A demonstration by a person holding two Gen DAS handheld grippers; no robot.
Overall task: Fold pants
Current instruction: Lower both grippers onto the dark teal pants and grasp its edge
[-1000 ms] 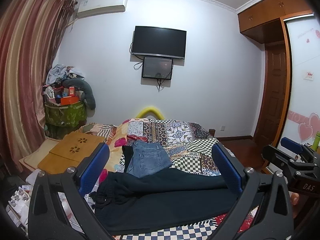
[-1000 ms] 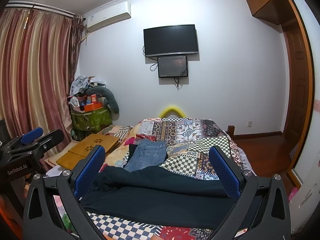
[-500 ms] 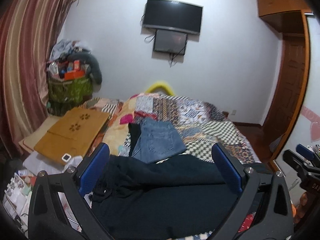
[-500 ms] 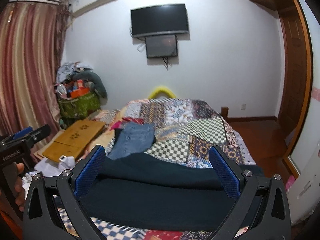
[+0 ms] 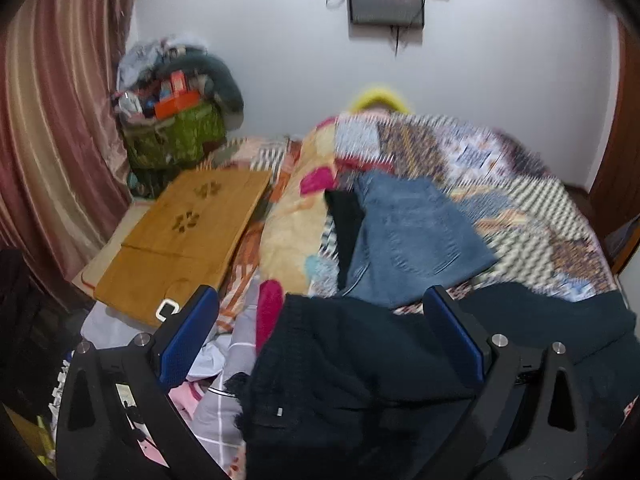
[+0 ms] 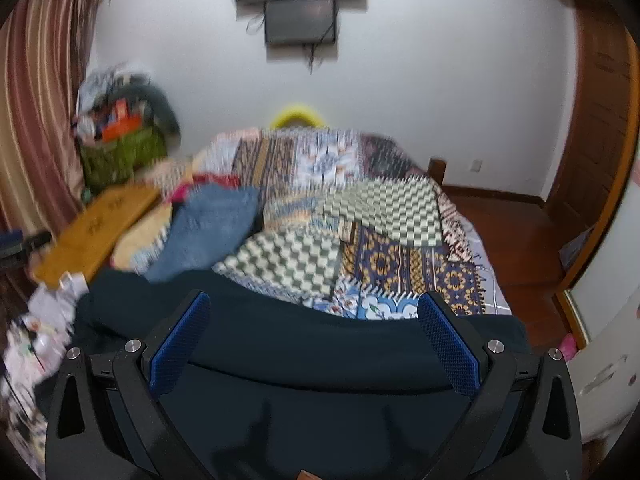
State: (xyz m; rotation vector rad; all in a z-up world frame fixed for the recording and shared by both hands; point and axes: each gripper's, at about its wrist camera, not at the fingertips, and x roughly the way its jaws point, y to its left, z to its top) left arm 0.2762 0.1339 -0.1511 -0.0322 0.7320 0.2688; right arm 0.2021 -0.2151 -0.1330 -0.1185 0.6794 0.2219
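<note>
Dark pants [image 5: 360, 380]: lie across the near edge of the bed [image 6: 400, 216], spread left to right; the waistband end, with a small pale tag, sits at the left, under the left hand-held gripper.
Same pants, right view [image 6: 320, 360]: a long dark band running between the blue pads, with a fold line across it.
Left hand-held gripper [image 5: 320, 344]: released, its fingers spread wide above the waistband end; nothing is caught between them.
Right hand-held gripper [image 6: 312, 340]: also released, jaws wide apart over the other end of the pants (whether the pads touch the cloth cannot be told).
Jeans [image 5: 412, 236]: blue denim, folded, lying on the bed just beyond the dark pants, partly over a black garment [image 5: 344, 220].
Bedspread [image 6: 384, 260]: patchwork of checks and floral squares, blurred by motion.
Wooden board [image 5: 188, 236]: tan, with flower cut-outs, lying left of the bed.
Green bag [image 5: 176, 136]: stuffed with clutter, in the corner by the curtain [image 5: 52, 128].
Wall screens [image 6: 300, 20]: probably a television with a smaller screen below it, above the far end of the bed.
</note>
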